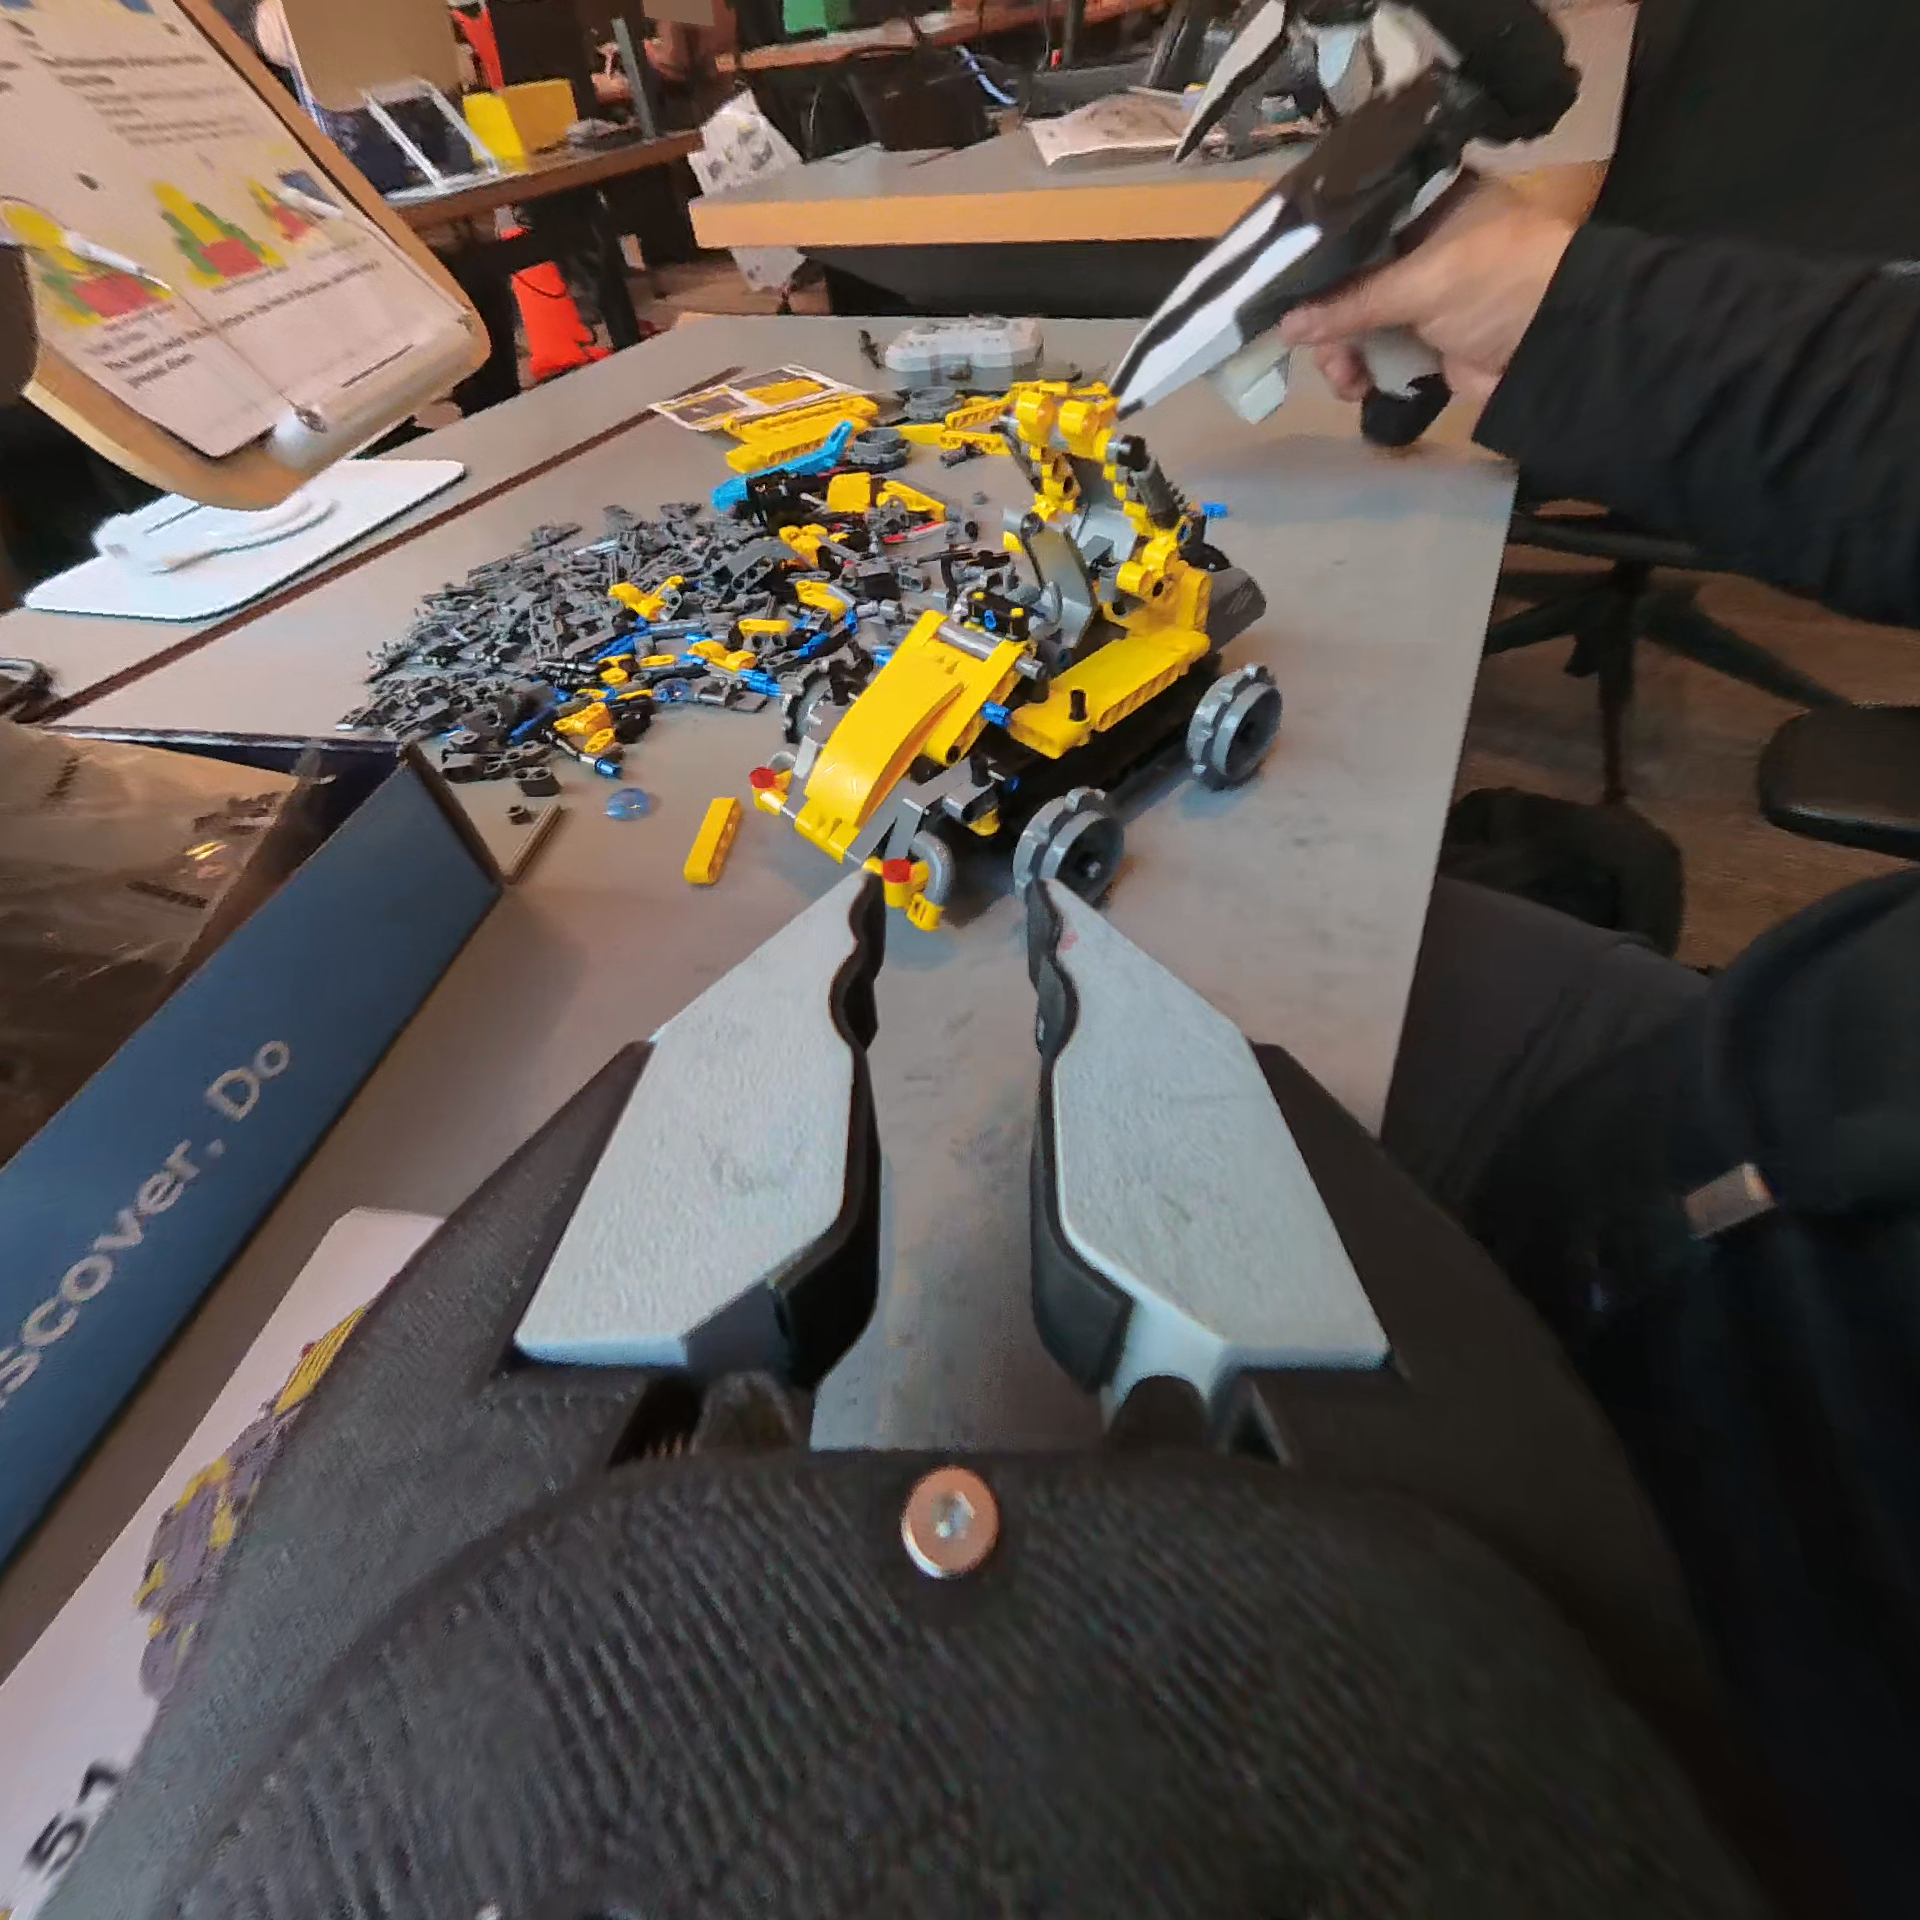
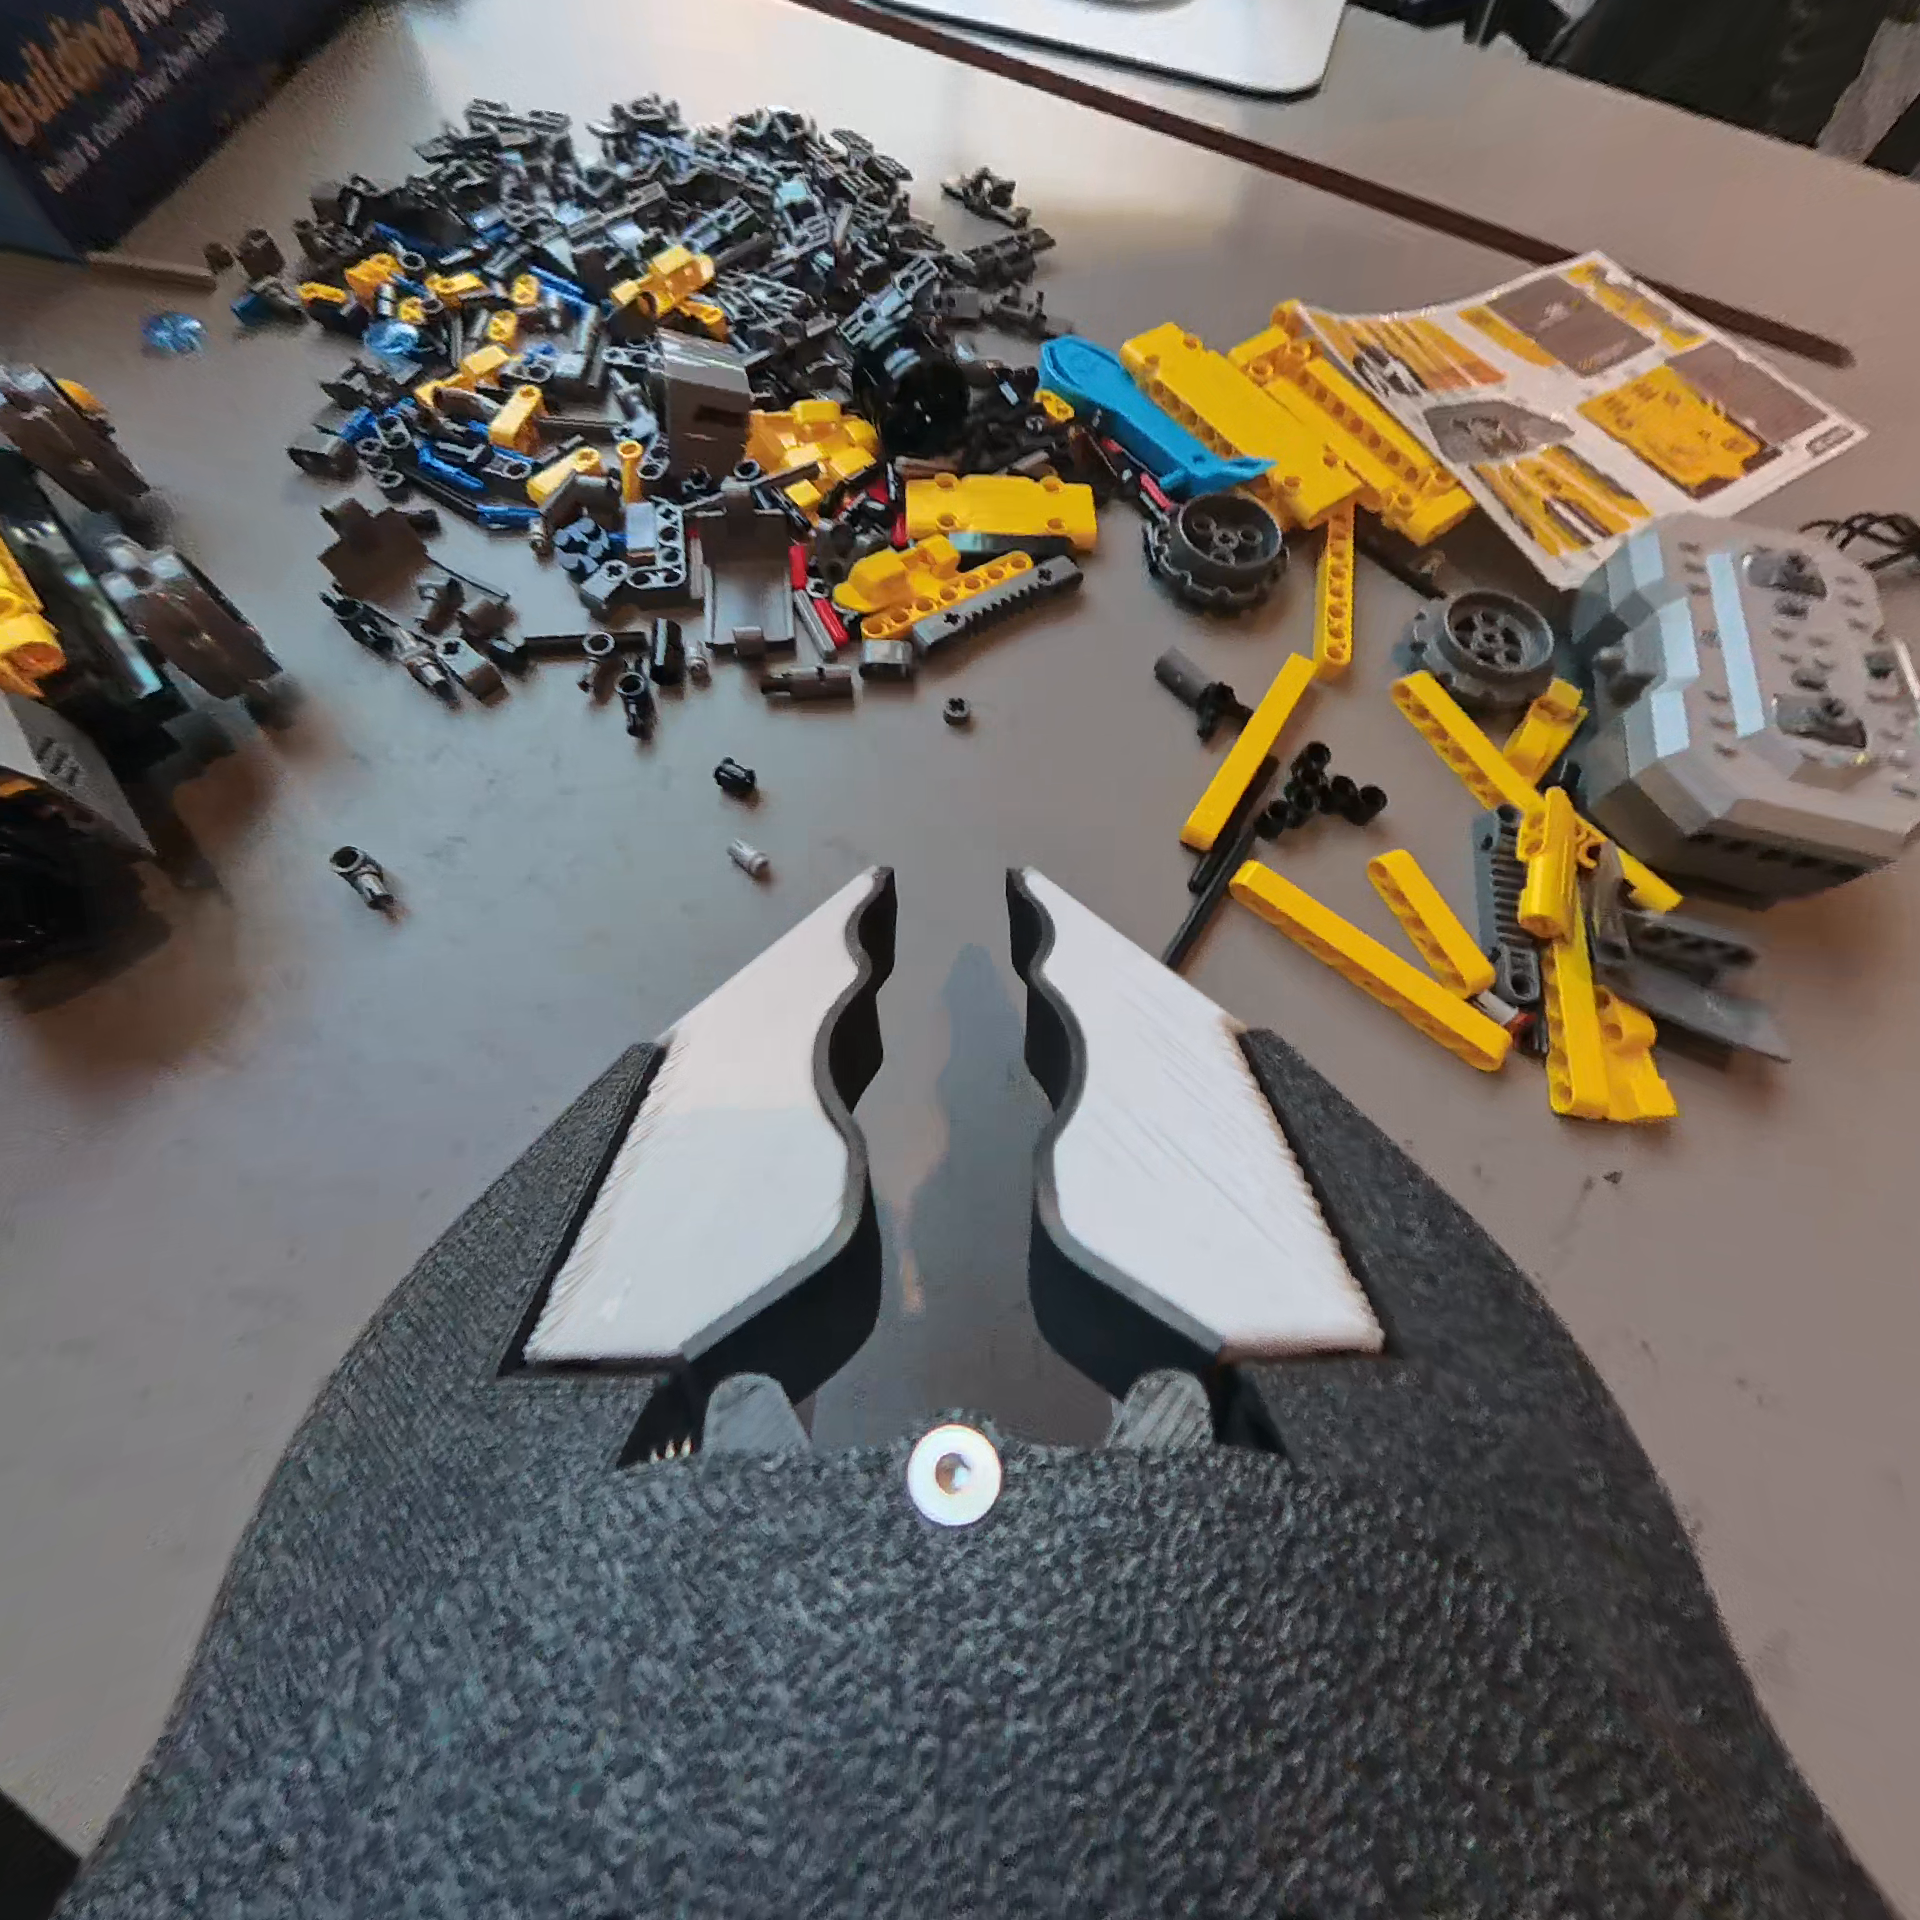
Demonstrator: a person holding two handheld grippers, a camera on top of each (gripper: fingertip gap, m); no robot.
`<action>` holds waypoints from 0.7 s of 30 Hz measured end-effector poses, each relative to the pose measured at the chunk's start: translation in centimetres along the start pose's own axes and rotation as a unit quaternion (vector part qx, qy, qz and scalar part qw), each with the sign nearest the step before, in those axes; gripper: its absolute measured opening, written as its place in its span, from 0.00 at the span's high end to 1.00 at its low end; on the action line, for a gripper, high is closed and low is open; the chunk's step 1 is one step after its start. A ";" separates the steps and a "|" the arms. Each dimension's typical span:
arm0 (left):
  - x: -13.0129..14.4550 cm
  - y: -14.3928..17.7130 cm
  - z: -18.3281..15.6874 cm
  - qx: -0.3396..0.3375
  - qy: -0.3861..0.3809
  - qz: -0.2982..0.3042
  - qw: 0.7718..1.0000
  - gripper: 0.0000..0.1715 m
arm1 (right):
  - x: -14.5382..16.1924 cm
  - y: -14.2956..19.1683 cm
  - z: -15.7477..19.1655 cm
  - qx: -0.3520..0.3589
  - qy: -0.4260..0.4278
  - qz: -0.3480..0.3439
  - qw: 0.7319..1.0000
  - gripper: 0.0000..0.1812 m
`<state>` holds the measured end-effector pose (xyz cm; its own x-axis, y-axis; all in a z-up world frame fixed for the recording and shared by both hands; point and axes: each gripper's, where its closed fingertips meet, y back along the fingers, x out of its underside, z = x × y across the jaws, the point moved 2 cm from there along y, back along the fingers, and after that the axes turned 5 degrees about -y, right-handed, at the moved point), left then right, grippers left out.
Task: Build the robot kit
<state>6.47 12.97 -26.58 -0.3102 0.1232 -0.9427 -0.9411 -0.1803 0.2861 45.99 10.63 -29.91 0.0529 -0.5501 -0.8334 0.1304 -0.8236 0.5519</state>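
A half-built yellow and grey brick vehicle [image 1: 997, 675] with grey wheels stands on the grey table [image 1: 1299, 914]. My left gripper [image 1: 951, 891] is open and empty, its tips just short of the vehicle's front. My right gripper [image 2: 951, 883] is open and empty above bare table, facing a heap of small dark, yellow and blue parts [image 2: 644, 416]. In the left wrist view the right gripper [image 1: 1127, 400] hovers over the vehicle's raised yellow arm, held by a hand. The vehicle shows blurred at the left edge of the right wrist view [image 2: 94, 644].
Yellow beams [image 2: 1382, 966], a blue part [image 2: 1132, 421], a sticker sheet [image 2: 1579, 416] and a grey battery box [image 2: 1756, 707] lie to the right. A dark blue box [image 1: 208, 1091] and an instruction stand [image 1: 218, 270] are at the left. The table edge [image 1: 1455, 831] runs along the right. About 40 cm separates my left fingertips from my right.
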 end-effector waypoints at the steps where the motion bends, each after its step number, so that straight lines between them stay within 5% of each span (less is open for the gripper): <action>1: -0.2 -0.2 0.2 0.002 0.006 -0.006 1.000 0.87 | 0.5 -0.2 -0.4 -0.008 -0.015 0.002 1.000 0.89; 12: 0.8 -3.7 -0.2 0.160 0.106 0.053 0.980 0.87 | 1.6 0.6 0.3 -0.127 -0.090 0.008 0.988 1.00; 19: -0.1 -3.5 -0.6 0.156 0.064 0.020 0.986 0.85 | 0.0 1.2 -0.5 -0.041 -0.029 -0.062 0.997 1.00; 21: 0.2 -3.7 -0.1 0.106 0.027 0.031 0.994 0.73 | -0.4 1.8 -1.2 -0.008 -0.017 -0.088 0.996 1.00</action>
<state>9.95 13.56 -27.85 -0.3652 0.0649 -0.9286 -0.9298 0.0237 0.3673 47.35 9.58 -28.59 -0.0064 -0.4017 -0.9157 0.1505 -0.9057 0.3963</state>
